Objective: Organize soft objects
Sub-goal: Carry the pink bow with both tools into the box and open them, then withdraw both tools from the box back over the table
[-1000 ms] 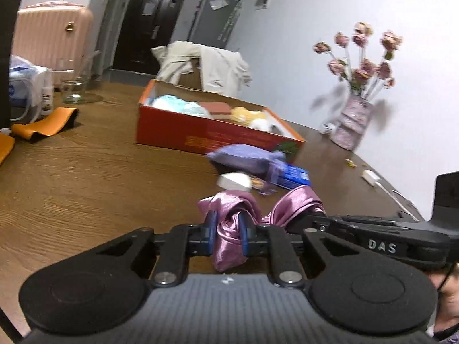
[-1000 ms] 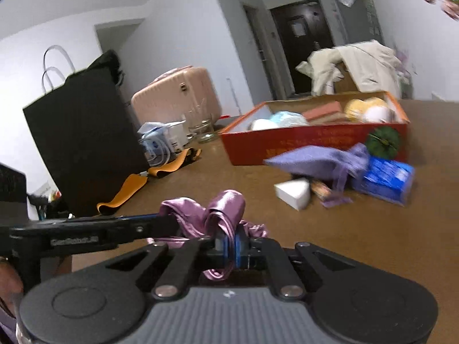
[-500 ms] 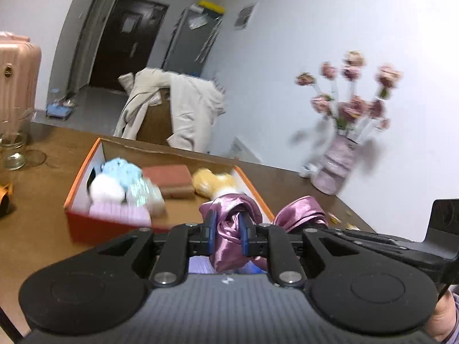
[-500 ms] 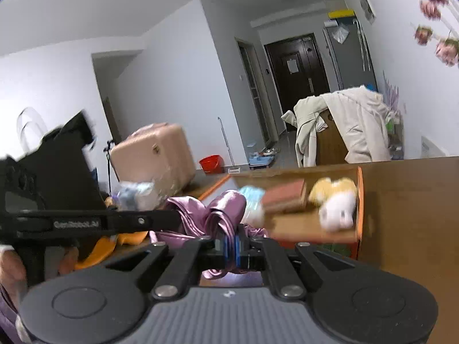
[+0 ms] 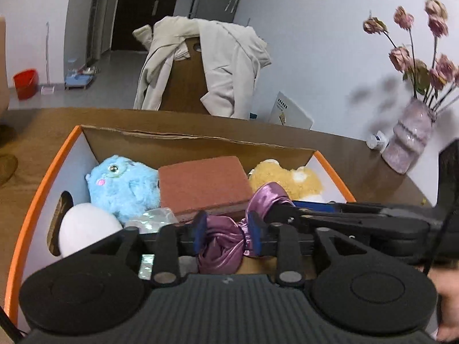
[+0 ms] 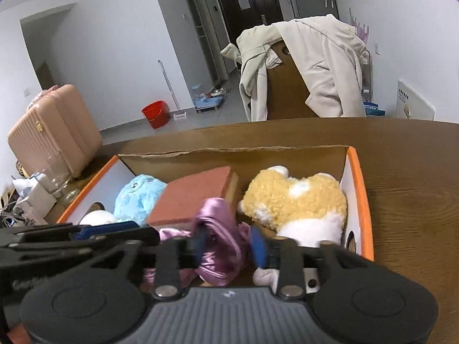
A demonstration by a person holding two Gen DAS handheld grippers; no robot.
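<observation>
Purple satin cloth (image 5: 221, 246), shiny, crumpled, bunched

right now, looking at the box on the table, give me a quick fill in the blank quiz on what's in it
1. The fluffy toy at the left of the box is ____ in colour.
2. Between the two plush toys lies a flat reddish ____.
3. The shiny cloth between the left tongs is ____ in colour.
4. A pale coat hangs over a ____ behind the table.

Missing words: blue; sponge; purple; chair
</observation>
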